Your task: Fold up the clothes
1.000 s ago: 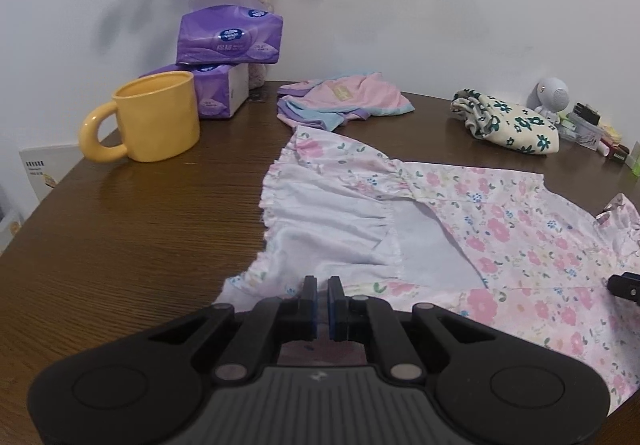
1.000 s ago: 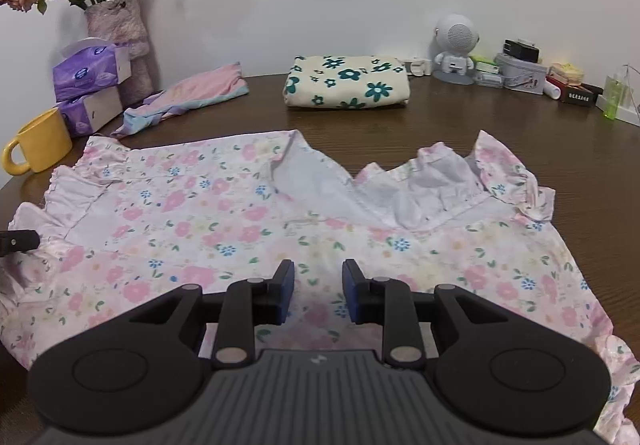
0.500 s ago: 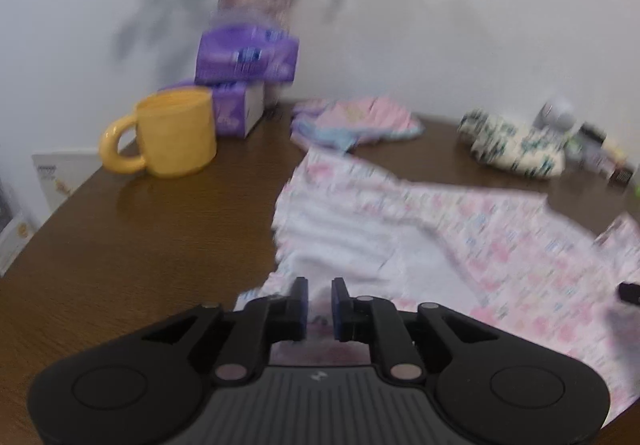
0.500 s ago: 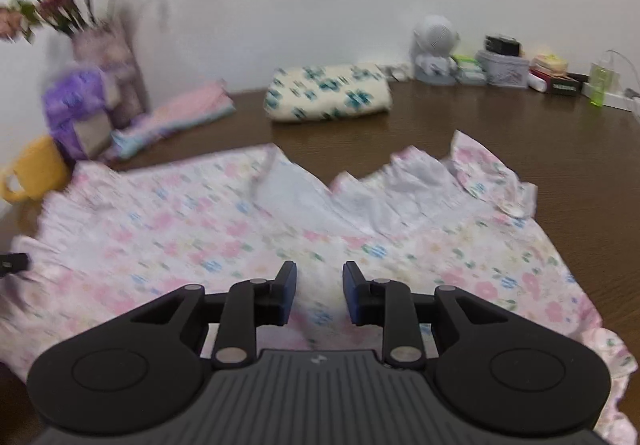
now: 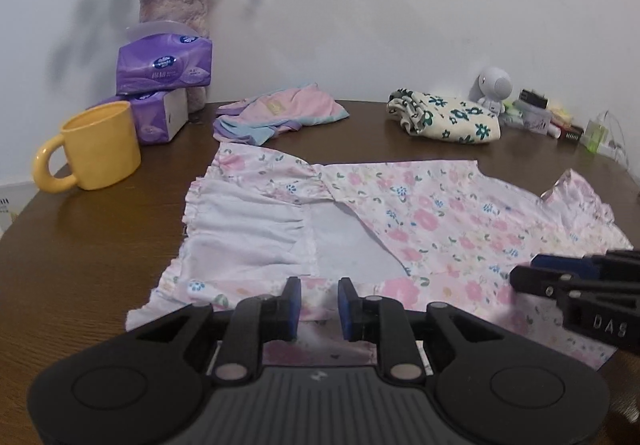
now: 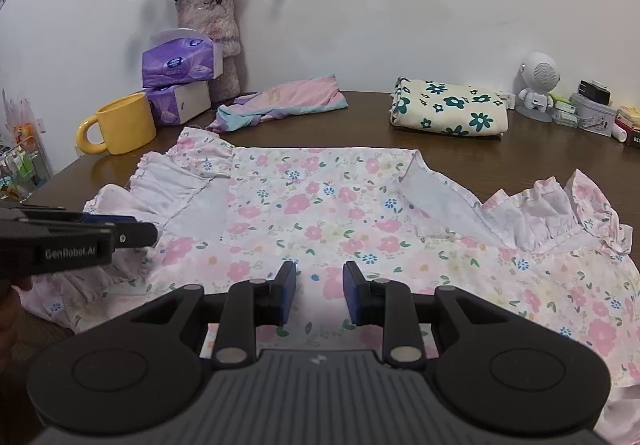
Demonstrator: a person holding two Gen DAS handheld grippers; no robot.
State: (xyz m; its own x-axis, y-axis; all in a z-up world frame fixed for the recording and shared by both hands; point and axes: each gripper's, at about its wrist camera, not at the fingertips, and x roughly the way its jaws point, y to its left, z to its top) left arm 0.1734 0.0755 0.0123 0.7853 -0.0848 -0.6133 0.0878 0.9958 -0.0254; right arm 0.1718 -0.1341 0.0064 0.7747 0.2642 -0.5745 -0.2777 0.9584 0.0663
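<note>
Floral dress lies spread on the surface, both sleeves folded in. Left gripper and right gripper jaws apart, empty, over near hem. You pinch hem at both corners evenly, fold away

The brown table carries a floral dress, mug, tissue packs, vase and two folded garments.

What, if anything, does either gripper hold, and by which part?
Nothing is held. The left gripper and right gripper are both open above the floral dress.
</note>
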